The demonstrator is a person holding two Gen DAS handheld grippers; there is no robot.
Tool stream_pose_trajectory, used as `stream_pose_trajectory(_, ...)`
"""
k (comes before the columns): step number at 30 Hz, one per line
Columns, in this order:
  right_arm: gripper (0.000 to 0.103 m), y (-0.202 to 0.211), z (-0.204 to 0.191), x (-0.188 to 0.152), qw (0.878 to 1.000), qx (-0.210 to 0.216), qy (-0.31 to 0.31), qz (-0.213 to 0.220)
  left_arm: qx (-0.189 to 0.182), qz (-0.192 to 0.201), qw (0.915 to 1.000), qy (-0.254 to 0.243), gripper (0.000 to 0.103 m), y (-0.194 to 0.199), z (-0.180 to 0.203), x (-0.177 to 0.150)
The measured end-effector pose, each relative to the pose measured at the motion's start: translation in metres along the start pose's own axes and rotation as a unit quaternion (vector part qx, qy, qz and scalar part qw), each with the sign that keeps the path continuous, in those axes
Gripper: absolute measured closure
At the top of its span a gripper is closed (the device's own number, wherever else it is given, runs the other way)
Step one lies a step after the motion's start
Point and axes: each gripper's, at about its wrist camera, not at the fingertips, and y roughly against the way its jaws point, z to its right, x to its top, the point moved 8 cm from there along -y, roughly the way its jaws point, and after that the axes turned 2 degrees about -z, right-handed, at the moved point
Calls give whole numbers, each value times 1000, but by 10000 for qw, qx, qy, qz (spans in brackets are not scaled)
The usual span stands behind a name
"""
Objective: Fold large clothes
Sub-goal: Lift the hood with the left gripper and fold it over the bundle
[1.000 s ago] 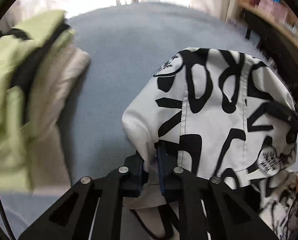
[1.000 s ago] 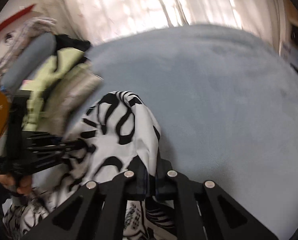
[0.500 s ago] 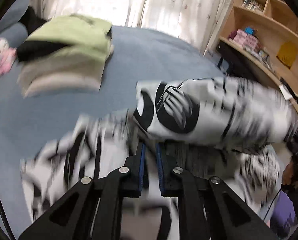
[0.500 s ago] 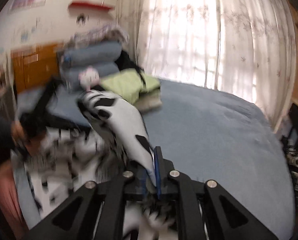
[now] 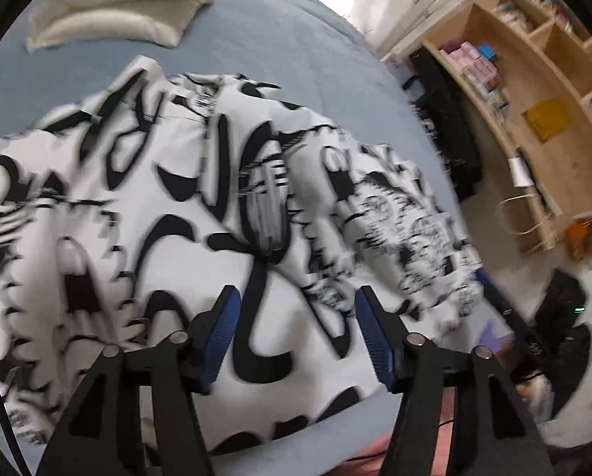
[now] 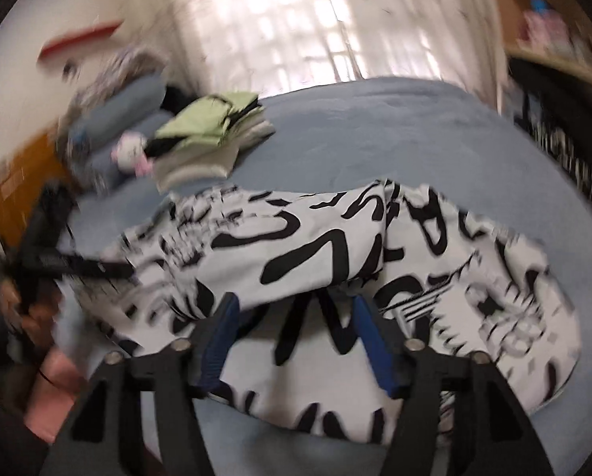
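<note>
A large white garment with bold black print (image 5: 169, 214) lies spread and rumpled on the blue bed (image 5: 296, 51). My left gripper (image 5: 296, 305) hovers over its near edge, its jaws opening, blue pads apart and pressing on nothing. In the right wrist view the same garment (image 6: 335, 246) covers the bed's near part, one fold lying across it. My right gripper (image 6: 294, 309) hangs above the cloth, its jaws opening too, with only loose fabric below the gap. The left gripper (image 6: 109, 267) shows at the left edge, held by a hand (image 6: 38, 309).
A stack of folded green and beige clothes (image 6: 208, 135) sits at the head of the bed (image 6: 375, 127) beside blue pillows (image 6: 125, 107) and a small plush toy (image 6: 131, 154). A wooden bookshelf (image 5: 533, 91) stands right of the bed, with dark bags (image 5: 561, 317) on the floor.
Both grippers carried the garment across the bed, then opened and let it go. It now lies spread on the bed instead of hanging from the shut jaws.
</note>
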Motion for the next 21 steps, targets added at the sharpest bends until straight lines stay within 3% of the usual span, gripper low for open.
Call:
stream_pose_trajectory(6, 41, -28, 5, -8, 9845, 1028, -1397, -254, -781, -287, 9942, 682, 39, -52, -21, 18)
stream_pose_trajectory(9, 41, -48, 2, -7, 9726, 1384, -1844, -304, -941, -107, 9926, 760, 39, -68, -27, 23)
stream_pose_trajectory(12, 42, -66, -7, -3, 9687, 1533, -1932, -296, -1087, 57, 9908, 805, 36, -87, -24, 33)
stream_pose_trajectory(14, 61, -77, -20, 0, 9684, 1679, -1808, -358, -1099, 183, 9906, 794, 36, -93, -24, 38)
stream_pose_trajectory(15, 81, -80, -24, 2, 9688, 1706, -1752, -396, -1100, 258, 9903, 806, 36, -95, -23, 39)
stream_pose_trajectory(16, 90, -81, -27, 4, 9692, 1699, -1739, -384, -1116, 342, 9894, 863, 36, -96, -23, 39)
stream_pose_trajectory(18, 92, -79, -28, 10, 9658, 1775, -1863, -315, -1288, 484, 9847, 1068, 38, -90, -23, 40)
stream_pose_trajectory(19, 93, -76, -27, 13, 9616, 1891, -1970, -272, -1351, 554, 9822, 1179, 40, -85, -24, 39)
stream_pose_trajectory(21, 94, -70, -25, 16, 9601, 1892, -2047, -216, -1357, 846, 9758, 1494, 73, -76, -28, 42)
